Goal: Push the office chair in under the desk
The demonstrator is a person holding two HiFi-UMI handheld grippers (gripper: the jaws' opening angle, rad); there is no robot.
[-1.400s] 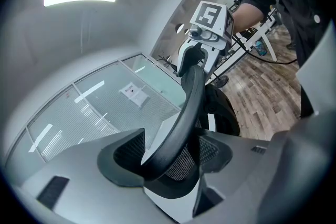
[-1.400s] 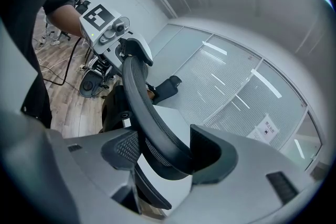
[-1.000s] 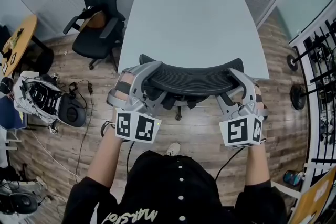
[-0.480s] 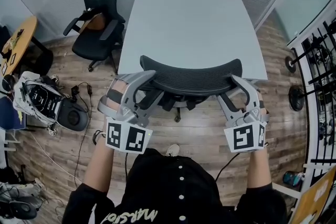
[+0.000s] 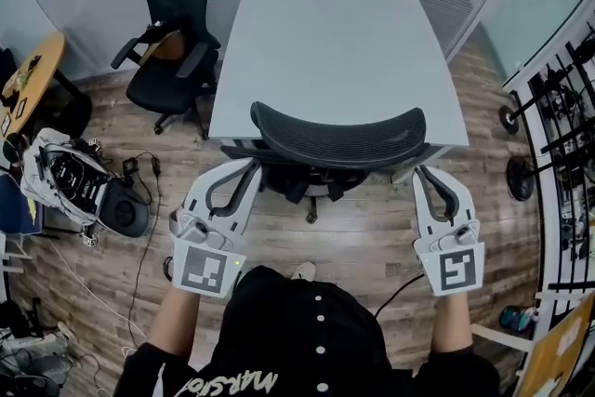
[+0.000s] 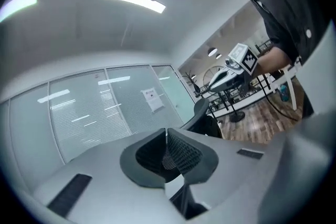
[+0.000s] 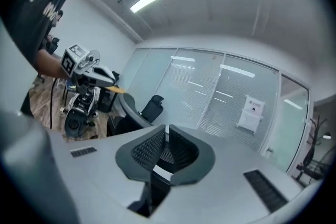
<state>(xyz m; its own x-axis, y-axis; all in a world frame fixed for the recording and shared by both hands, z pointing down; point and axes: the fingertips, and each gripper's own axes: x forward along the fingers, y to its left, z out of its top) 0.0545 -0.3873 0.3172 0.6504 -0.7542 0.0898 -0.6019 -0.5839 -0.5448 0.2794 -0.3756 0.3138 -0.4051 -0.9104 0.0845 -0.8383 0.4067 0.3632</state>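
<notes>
The office chair (image 5: 339, 139) is seen at the near edge of the desk (image 5: 335, 42), with its curved mesh backrest standing along that edge and its seat largely hidden under the white top. The jaws of the left gripper (image 5: 249, 165) are seen pressed together in the left gripper view, with nothing held between them. The jaws of the right gripper (image 5: 423, 172) are closing, and their tips are all but met, with nothing between them either. Each gripper is held low in front of the person, one at each side of the chair. The tips are pointed toward the chair's outer corners and lie just beside it; whether it is touched cannot be told. The grippers are kept well apart from each other, with the whole backrest between them. A wooden floor (image 5: 363, 232) is seen beneath the chair and the grippers. A second black chair (image 5: 172, 33) is placed to the left of the desk, near a glass wall (image 6: 105, 107) fitted with blinds. A round wooden table (image 5: 33, 74) is seen at the far left edge.
</notes>
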